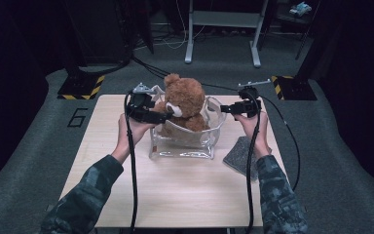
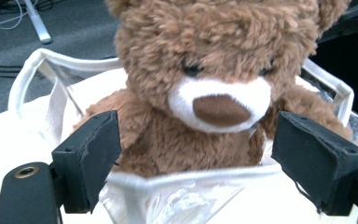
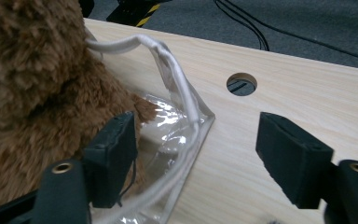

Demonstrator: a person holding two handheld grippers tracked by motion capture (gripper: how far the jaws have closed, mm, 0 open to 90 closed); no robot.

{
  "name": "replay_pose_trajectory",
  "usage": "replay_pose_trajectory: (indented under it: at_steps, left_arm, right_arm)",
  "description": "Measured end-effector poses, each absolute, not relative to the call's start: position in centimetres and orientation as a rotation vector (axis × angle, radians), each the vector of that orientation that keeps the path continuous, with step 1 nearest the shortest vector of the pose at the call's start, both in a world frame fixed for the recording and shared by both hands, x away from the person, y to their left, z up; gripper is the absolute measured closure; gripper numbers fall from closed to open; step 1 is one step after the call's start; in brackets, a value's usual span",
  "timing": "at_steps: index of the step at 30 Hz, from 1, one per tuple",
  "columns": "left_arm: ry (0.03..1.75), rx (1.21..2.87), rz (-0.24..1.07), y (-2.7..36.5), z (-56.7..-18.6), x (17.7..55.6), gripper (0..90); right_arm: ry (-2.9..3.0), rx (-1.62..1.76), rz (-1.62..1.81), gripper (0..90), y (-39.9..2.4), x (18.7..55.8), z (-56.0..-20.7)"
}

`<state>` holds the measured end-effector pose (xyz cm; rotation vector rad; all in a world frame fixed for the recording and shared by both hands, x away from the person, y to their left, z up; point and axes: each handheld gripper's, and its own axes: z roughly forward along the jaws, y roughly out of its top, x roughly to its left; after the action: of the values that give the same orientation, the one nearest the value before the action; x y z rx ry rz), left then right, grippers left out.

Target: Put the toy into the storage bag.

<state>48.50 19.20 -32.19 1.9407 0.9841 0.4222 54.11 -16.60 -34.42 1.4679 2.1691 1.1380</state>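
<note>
Teddy bear [image 1: 184, 100] seated upright in clear bag [image 1: 185, 146] at mid-table, presumably just packed. Left gripper [image 1: 161, 117] open, nothing pinched, facing bear's muzzle across bag's white rim. Right gripper [image 1: 226, 108] open beside bag's other edge, apparently freed for withdrawal. Grey pad [image 1: 238, 155] lying near right forearm.

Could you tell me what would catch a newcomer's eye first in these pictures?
A fluffy brown teddy bear sits upright in a clear plastic bag with white trim at the middle of the wooden table. The left gripper and right gripper flank it, both open. A grey pad lies to the bag's right.
</note>
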Motion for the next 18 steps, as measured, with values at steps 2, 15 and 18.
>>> replay_pose_trajectory:
  at_steps: [2, 15, 18]
  left_arm:
    - [0.985, 1.931, 0.428, 19.6, -32.3, 48.3, 14.6]
    - [1.041, 1.895, 0.494, 24.4, -33.1, 46.5, 13.2]
    - [1.07, 1.89, 0.504, 25.6, -33.8, 46.2, 12.9]
  right_arm:
    - [2.177, 1.459, 1.139, 24.9, -16.8, 53.7, -34.4]
    - [2.149, 1.44, 1.141, 13.8, -19.8, 48.9, -35.7]
    - [2.149, 1.425, 1.136, 11.8, -20.1, 47.6, -36.4]
